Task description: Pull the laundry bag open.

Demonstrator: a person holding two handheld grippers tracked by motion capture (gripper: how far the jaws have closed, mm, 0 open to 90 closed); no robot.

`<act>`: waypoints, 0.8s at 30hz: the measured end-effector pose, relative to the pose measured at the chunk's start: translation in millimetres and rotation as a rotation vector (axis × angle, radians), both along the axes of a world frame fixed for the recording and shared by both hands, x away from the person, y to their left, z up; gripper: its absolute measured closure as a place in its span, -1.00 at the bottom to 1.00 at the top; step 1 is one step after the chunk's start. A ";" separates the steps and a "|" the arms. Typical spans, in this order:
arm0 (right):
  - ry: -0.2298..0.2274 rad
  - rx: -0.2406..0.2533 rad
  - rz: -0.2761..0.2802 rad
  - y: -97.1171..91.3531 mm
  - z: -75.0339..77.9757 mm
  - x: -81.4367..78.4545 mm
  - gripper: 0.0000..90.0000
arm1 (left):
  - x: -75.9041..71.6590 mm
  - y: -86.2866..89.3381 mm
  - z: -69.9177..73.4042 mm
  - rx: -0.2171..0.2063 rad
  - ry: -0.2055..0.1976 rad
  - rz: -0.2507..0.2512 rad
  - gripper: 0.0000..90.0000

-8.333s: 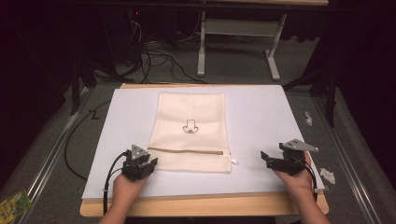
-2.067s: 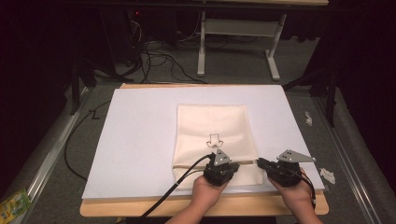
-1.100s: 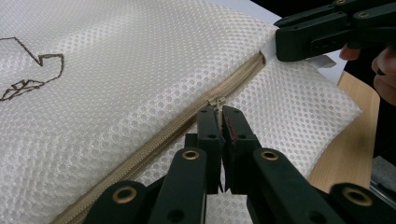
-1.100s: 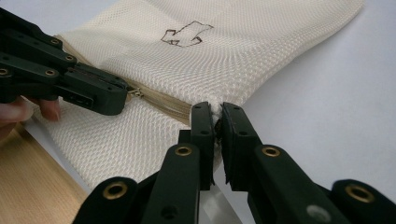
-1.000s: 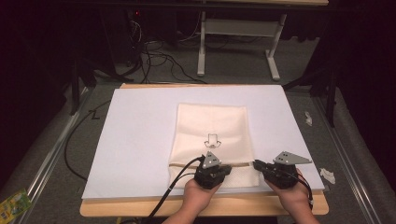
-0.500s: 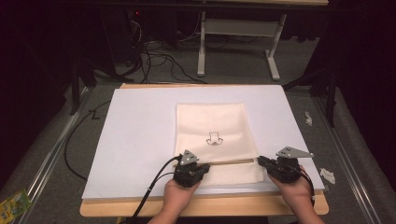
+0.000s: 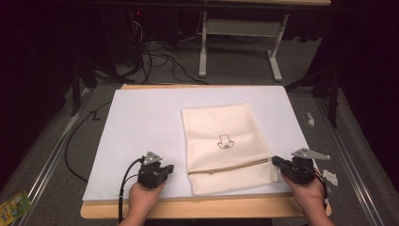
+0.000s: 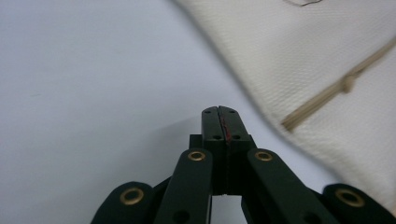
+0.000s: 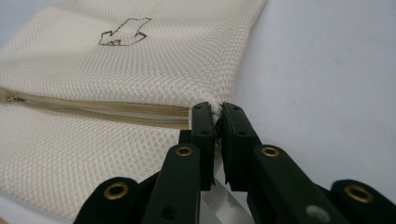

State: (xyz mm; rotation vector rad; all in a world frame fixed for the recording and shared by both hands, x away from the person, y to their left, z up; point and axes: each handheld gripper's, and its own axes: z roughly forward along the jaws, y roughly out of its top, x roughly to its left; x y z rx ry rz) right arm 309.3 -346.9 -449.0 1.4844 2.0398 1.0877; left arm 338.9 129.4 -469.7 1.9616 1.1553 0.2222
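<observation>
Where half a second ago sat just at the left end of the zipper, left gripper (image 7: pixel 162 170) now well clear of the mesh bag (image 7: pixel 227 141), out on bare white sheet (image 7: pixel 141 122). Jaws pressed fully together with nothing between them, a thin red streak along the seam. Bag off to the right of those jaws in the left gripper view (image 8: pixel 327 70), not touching them. Zipper (image 7: pixel 228 166) now showing along nearly its whole length, with its left end near the bag's left edge.

Right gripper (image 7: pixel 278 162) much as before, at the bag's right edge. Jaws nearly together, pinching a small bunched corner of mesh (image 9: pixel 215 108) right at the tips, level with the zipper's right end. Bag spreading away to the left of and beyond those jaws, flat on the sheet, small arrow-shaped mark (image 9: pixel 123 32) on its upper face.

Zipper slightly parted beside the right jaws, a pale sliver between the tan tapes. Zipper pull small and blurred in the left gripper view (image 8: pixel 346 84). Bag's near edge cut off by both sets of linkages. Both forearms cut off by the bottom of the high view.
</observation>
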 end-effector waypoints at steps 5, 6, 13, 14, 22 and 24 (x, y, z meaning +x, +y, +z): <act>-0.009 -0.002 0.030 10.8 2.6 -3.6 0.90 | -7.9 -24.0 11.9 -0.036 -0.053 -0.059 1.00; -0.009 -0.010 0.048 13.6 2.5 -4.3 0.90 | -11.2 -36.0 11.1 -0.025 -0.062 -0.094 1.00; -0.012 0.003 0.068 16.6 2.7 -1.7 0.90 | -4.0 -92.7 -5.8 0.040 -0.018 -0.189 0.53; -0.012 0.003 0.068 16.6 2.7 -1.7 0.90 | -1.4 -97.8 -7.2 0.049 -0.012 -0.190 0.53; -0.014 -0.001 0.090 19.2 1.9 2.0 0.90 | 2.8 -128.0 -2.8 0.178 -0.073 -0.219 0.93; -0.010 -0.001 0.086 17.8 1.9 2.0 0.90 | 3.1 -120.0 -2.7 0.150 -0.063 -0.204 0.94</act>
